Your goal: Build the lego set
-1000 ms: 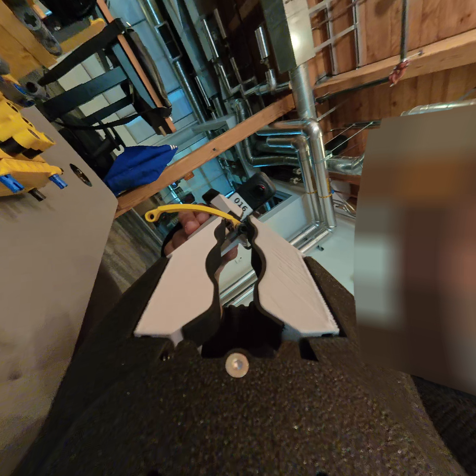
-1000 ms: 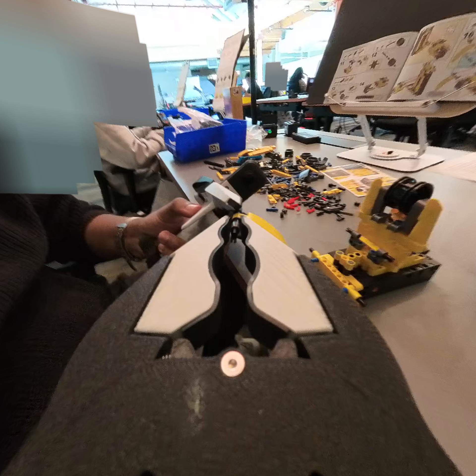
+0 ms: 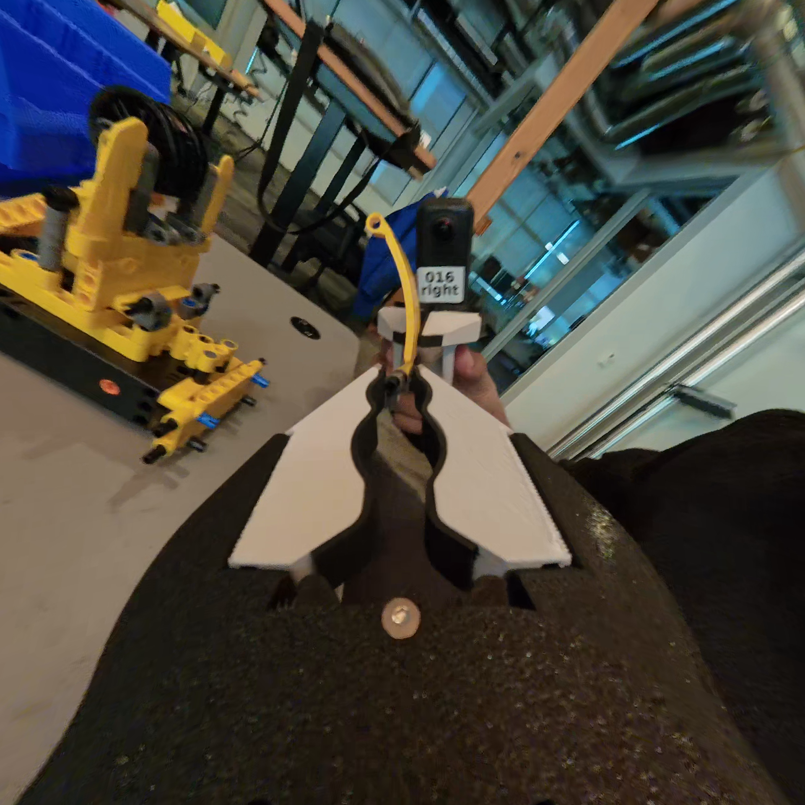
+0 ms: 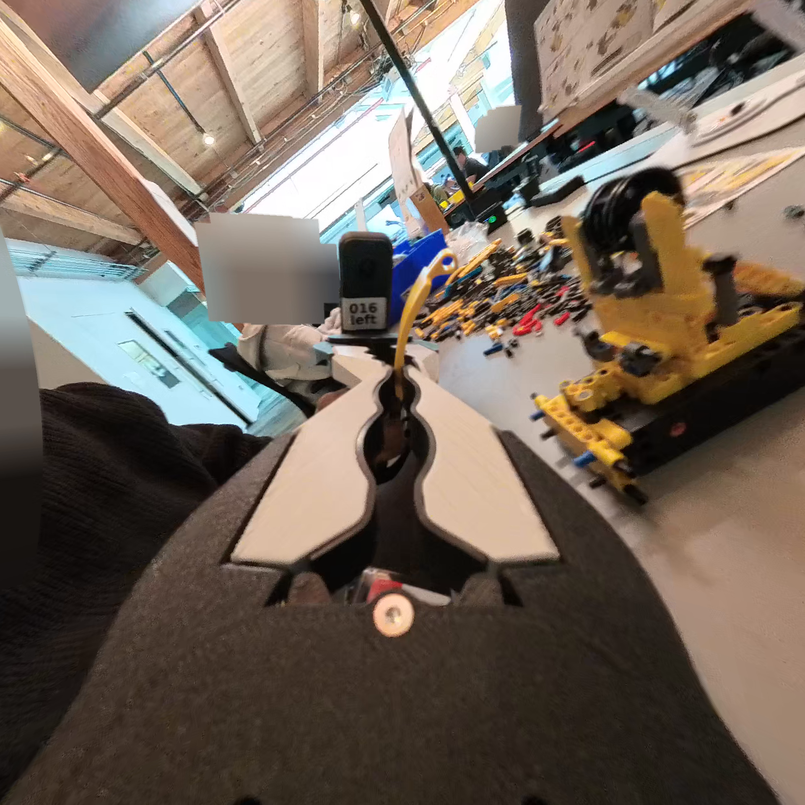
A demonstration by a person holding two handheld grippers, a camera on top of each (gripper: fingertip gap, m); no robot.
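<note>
My left gripper (image 3: pixel 398 377) and right gripper (image 4: pixel 398 370) meet tip to tip in the air beside the grey table (image 3: pixel 87 501). A thin yellow curved piece (image 4: pixel 420 300) rises from between the right gripper's shut fingers; it also shows in the left wrist view (image 3: pixel 403 287). The left gripper's fingers are shut on a small dark pin (image 3: pixel 394 383) at the curved piece's lower end. A yellow and black brick model (image 3: pixel 109 283) with a black wheel on top stands on the table close by, also in the right wrist view (image 4: pixel 653 313).
A pile of loose small parts (image 4: pixel 501 292) lies on the table behind the model, with a blue bin (image 4: pixel 414 270) beyond it. An open instruction booklet (image 4: pixel 610 43) stands on a holder at the far right. A hand (image 3: pixel 472 379) grips the right gripper's handle. Less than 4 cm separates the two grippers' tips.
Both grippers have turned while staying tip to tip, so the yellow curved piece now points upward instead of sideways. The brick model now sits closer and fuller in the left wrist view.
</note>
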